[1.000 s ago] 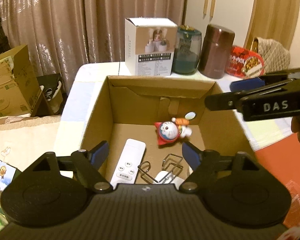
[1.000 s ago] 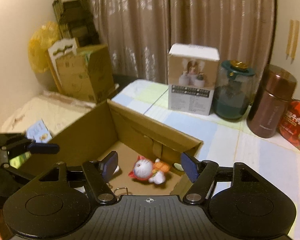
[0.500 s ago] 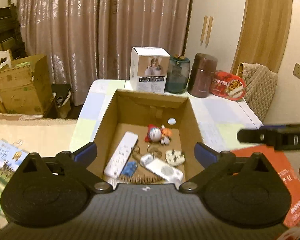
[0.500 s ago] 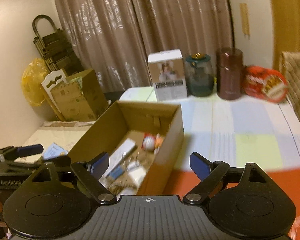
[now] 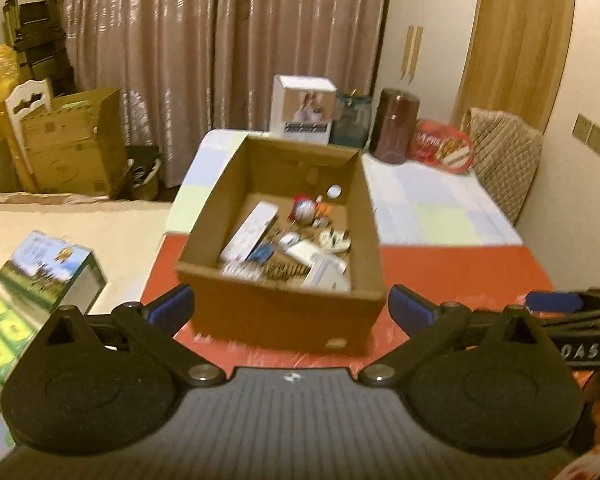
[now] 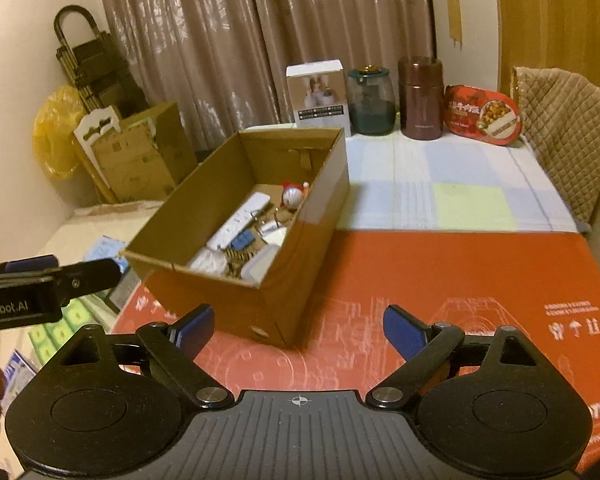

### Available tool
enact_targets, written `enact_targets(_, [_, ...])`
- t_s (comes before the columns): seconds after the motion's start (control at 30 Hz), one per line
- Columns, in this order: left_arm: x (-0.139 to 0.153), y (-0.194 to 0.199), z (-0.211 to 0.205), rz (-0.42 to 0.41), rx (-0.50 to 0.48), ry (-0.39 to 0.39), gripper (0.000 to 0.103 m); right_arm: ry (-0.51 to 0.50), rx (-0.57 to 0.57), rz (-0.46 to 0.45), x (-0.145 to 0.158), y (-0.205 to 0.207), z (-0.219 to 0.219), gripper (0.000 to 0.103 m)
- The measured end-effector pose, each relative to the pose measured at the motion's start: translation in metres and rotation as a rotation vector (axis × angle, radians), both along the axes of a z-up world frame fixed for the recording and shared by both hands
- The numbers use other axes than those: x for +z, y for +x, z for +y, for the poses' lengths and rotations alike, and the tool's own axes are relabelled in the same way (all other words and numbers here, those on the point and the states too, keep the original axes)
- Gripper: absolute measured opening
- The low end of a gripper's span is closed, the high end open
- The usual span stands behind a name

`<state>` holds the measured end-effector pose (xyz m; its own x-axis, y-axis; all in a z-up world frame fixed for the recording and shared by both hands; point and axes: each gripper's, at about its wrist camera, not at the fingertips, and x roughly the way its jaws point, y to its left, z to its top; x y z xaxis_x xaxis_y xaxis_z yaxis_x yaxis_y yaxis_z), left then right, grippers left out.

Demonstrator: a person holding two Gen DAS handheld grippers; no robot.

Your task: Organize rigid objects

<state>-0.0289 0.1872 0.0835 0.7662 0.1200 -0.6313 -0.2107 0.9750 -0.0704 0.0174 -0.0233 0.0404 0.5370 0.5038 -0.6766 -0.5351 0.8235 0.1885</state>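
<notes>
Looking from near to far, both grippers are spread wide and hold nothing. The left gripper (image 5: 290,306) hangs in the air in front of the cardboard box (image 5: 284,312) and does not touch it. The right gripper (image 6: 299,326) hangs over the red sheet (image 6: 460,280) beside the box and touches nothing too. The box sits partly on the red sheet, and the small hard things are all inside it: a white remote (image 6: 238,222), a little blue thing (image 6: 242,240), a white plug (image 5: 334,238), some wire clips (image 6: 260,216) and a round-headed toy figure (image 6: 292,196) at the far end. No loose small things show on the red sheet or on the checked tablecloth (image 6: 460,188), so the tidying looks almost done or all done. At the back of the table stand a white carton (image 6: 320,98), a dark green jar (image 6: 370,102), a brown flask (image 6: 420,98) and a red snack pack (image 6: 484,114); I cannot tell if those need to go anywhere.
</notes>
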Motion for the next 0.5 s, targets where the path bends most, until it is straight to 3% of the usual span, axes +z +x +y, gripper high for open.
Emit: enact_targets(0.5, [-0.015, -0.042, -0.013, 0.054, 0.009, -0.013, 0.102, -0.021, -0.022, -0.02, -0.003, -0.039, -0.01, 0.089])
